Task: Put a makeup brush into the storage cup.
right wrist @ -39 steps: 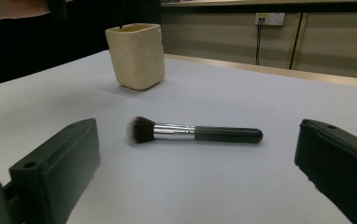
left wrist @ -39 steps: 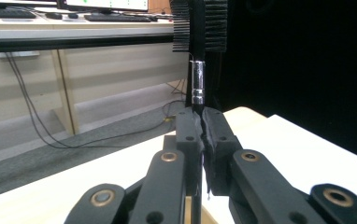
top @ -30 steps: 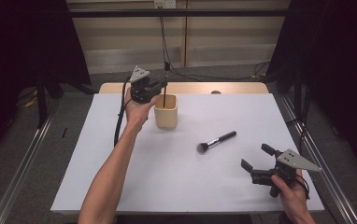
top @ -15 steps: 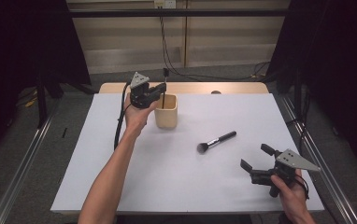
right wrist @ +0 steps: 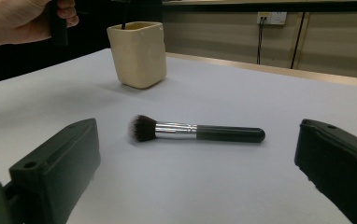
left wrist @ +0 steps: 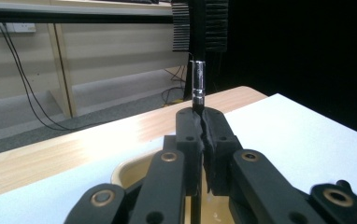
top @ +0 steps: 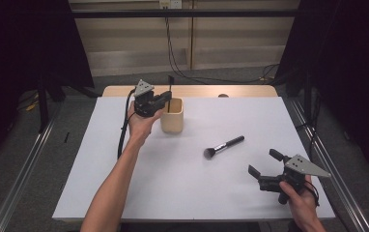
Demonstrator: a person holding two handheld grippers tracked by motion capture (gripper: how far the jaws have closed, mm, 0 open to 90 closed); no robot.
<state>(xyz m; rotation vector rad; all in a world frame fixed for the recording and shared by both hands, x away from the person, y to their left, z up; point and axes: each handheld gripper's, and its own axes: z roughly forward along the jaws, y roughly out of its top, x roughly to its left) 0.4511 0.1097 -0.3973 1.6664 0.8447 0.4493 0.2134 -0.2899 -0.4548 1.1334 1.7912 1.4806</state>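
The left gripper's (top: 165,98) fingers (left wrist: 189,135) are clamped on the thin black handle of a comb brush (left wrist: 199,56), held upright, its lower end reaching down into the cup. The right gripper's (top: 265,166) fingers (right wrist: 57,163) stand wide apart, holding nothing.

The white table (top: 105,159) carries everything, with a wooden strip along its far edge. The person's left arm reaches across it from the bottom of the high view to the far side; the right hand (top: 301,200) stays low at the near right corner.

The cream cup (top: 172,116) stands upright toward the far left of the table, just beside the left gripper.

A makeup brush (top: 223,146) with dark bristles, a silver ferrule and a black handle lies flat near the table's middle, well apart from the cup and between the two grippers. In the right gripper view it lies crosswise ahead of the open jaws, bristles to the left.
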